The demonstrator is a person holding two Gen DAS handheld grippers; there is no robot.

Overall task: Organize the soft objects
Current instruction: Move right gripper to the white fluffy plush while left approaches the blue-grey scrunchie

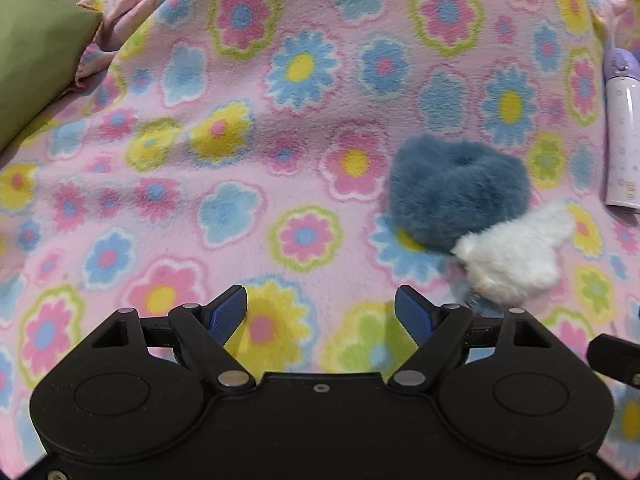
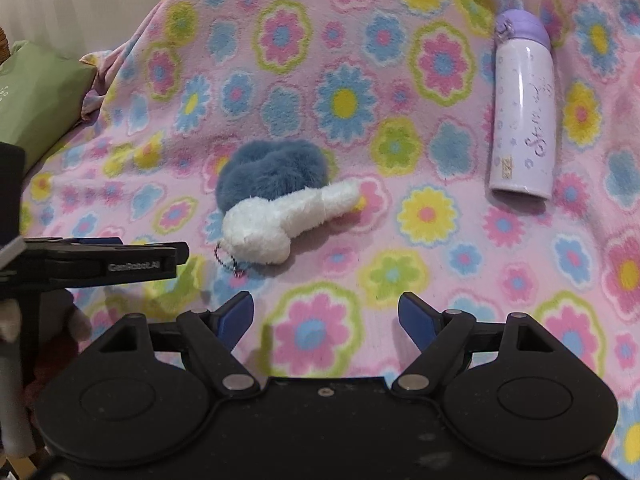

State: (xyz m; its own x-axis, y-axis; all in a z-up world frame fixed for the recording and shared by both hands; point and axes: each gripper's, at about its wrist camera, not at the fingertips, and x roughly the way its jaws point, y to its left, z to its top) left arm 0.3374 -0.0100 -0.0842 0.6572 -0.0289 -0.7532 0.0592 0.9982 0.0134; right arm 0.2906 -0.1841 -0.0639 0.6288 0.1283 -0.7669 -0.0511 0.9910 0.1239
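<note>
Matte black plastic left gripper (image 1: 320,312) and right gripper (image 2: 326,316), same build. Blue ribbed pads (image 1: 226,314) on black linkage arms, silver pivot pins, round raised discs either side of body, small centre screw. White lettering on side bracket.

Blue plush (image 2: 276,168), flowered pink blanket (image 2: 400,240)

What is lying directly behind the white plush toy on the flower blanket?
A blue fluffy item lies right behind the white plush toy, touching it, on the flower blanket. The toy covers its near edge, so whether anything lies between them cannot be seen.
</note>
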